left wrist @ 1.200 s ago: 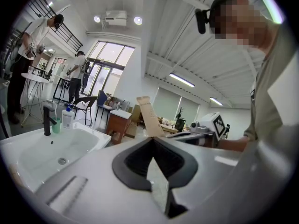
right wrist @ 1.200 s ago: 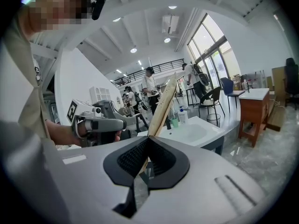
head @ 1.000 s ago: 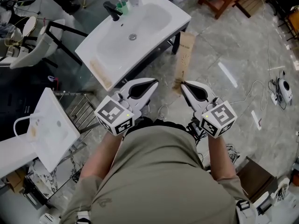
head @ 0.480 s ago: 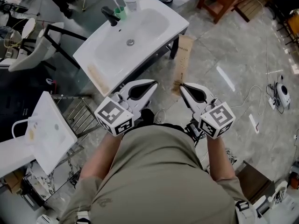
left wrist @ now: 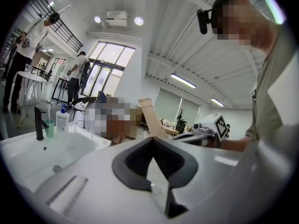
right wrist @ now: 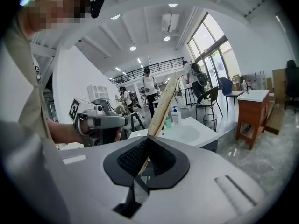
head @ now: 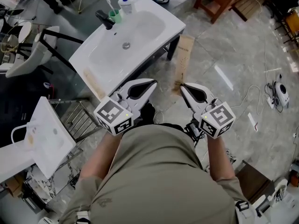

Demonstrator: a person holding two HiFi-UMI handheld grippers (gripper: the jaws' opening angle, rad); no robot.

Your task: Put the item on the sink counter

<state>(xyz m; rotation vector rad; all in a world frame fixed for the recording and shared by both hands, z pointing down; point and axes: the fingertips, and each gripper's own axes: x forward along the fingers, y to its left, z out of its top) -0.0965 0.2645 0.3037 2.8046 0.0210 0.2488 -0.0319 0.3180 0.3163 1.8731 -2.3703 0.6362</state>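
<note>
**One-ended hold:** A person stands on a tiled floor (head: pixel 233 45) short of a white desk (head: pixel 174 21) with a built-in sink (head: pixel 148 26). The right gripper (head: pixel 183 86) is clenched on the near end of a long, thin tan board (head: pixel 183 59). The board runs away from the jaws toward the desk's right corner, and the right gripper view shows it rising from between the closed jaws. The left gripper (head: pixel 153 82) is pressed shut on nothing and hovers just left of the board, apart from it.

The board is not yet on the desk, so the task looks barely begun. The hazard is leverage. Held by one end only, the board may pivot or slip in the grasp when it is swung left over the desk, and its free far end could strike the rim. A wide sweep could also knock over the soap bottle (head: pixel 124 3) or the green cup (head: pixel 113 14), or catch the black tap (head: pixel 103 18), all crowded at the desk's far left corner. Laid across the sink instead of on the flat border, the board would likely tip into the bowl. The borders look narrow, leaving little room for error.
</note>
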